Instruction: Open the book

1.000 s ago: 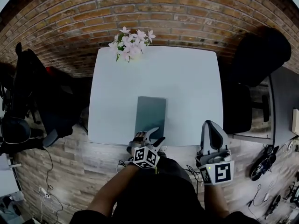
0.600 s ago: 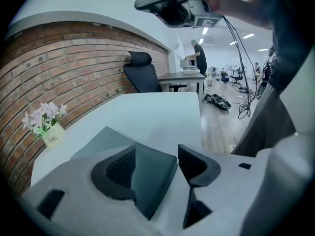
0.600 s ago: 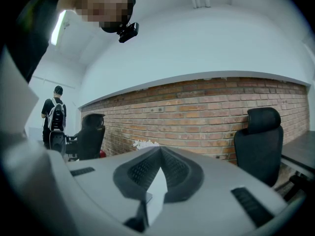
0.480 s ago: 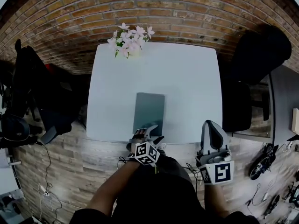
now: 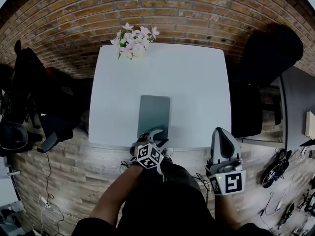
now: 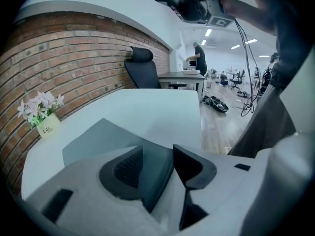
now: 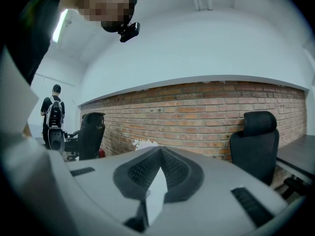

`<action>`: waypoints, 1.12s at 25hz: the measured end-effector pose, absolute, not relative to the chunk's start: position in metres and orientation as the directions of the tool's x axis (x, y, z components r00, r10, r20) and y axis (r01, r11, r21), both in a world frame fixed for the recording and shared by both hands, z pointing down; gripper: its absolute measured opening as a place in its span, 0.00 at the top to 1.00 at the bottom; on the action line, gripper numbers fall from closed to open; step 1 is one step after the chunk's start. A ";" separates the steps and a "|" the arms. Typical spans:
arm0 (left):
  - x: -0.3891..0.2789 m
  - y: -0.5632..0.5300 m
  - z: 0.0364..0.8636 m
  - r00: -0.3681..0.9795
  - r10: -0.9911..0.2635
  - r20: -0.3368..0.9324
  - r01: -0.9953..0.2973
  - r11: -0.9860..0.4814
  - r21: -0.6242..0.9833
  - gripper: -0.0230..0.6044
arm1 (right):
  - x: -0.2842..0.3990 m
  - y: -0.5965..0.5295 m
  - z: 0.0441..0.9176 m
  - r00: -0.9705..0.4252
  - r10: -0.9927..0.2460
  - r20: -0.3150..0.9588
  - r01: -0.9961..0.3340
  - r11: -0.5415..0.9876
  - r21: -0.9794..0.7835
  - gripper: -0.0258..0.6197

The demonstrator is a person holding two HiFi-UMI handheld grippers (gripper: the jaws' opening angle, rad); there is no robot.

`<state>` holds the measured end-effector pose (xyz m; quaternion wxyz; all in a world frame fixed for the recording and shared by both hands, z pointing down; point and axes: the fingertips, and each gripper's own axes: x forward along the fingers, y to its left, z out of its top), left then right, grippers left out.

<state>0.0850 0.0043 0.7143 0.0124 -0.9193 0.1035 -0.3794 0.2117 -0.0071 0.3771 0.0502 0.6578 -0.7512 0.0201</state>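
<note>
Grey-white right gripper [image 5: 222, 132] nearest, held off the front edge of the white table [image 5: 197, 82]; jaws closed tip to tip, nothing in them. Left gripper [image 5: 155, 134] at the near end of the grey-green book [image 5: 154, 113]: jaws apart, just been closing, book's edge in the gap, no pressing seen. Book lies shut and flat by the table's front edge. Pink flowers [image 5: 134, 37] at the far edge. Brick wall [image 5: 197, 14] behind.

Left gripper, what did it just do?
The left gripper sank to the near edge of the flat grey-green book. Its jaws have just been closing, the edge between them, not pinched. Book still closed on the white table. Right gripper shut, off the table.
</note>
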 end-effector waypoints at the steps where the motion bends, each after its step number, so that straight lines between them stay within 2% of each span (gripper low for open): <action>1: 0.086 0.006 0.713 0.697 -0.188 0.692 -0.176 -0.980 -0.088 0.66 | 0.212 -0.006 0.376 -0.128 -0.987 0.099 -0.991 0.132 0.036 0.94; 5: 0.090 0.013 0.708 0.731 -0.160 0.663 -0.196 -0.980 -0.019 0.83 | 0.212 -0.002 0.374 -0.125 -0.989 0.085 -0.991 0.128 0.036 0.94; 7: 0.090 0.014 0.706 0.743 -0.166 0.648 -0.216 -0.976 -0.003 0.87 | 0.210 -0.001 0.373 -0.128 -0.988 0.082 -0.991 0.131 0.033 0.94; 15: 0.085 0.007 0.677 0.787 -0.228 0.574 -0.274 -0.962 -0.007 0.91 | 0.208 -0.002 0.372 -0.129 -0.988 0.081 -0.991 0.132 0.028 0.94; 28: 0.040 -0.028 0.603 0.807 -0.428 0.407 -0.480 -0.876 0.032 0.91 | 0.186 -0.020 0.376 -0.185 -0.979 0.089 -0.982 0.189 0.031 0.94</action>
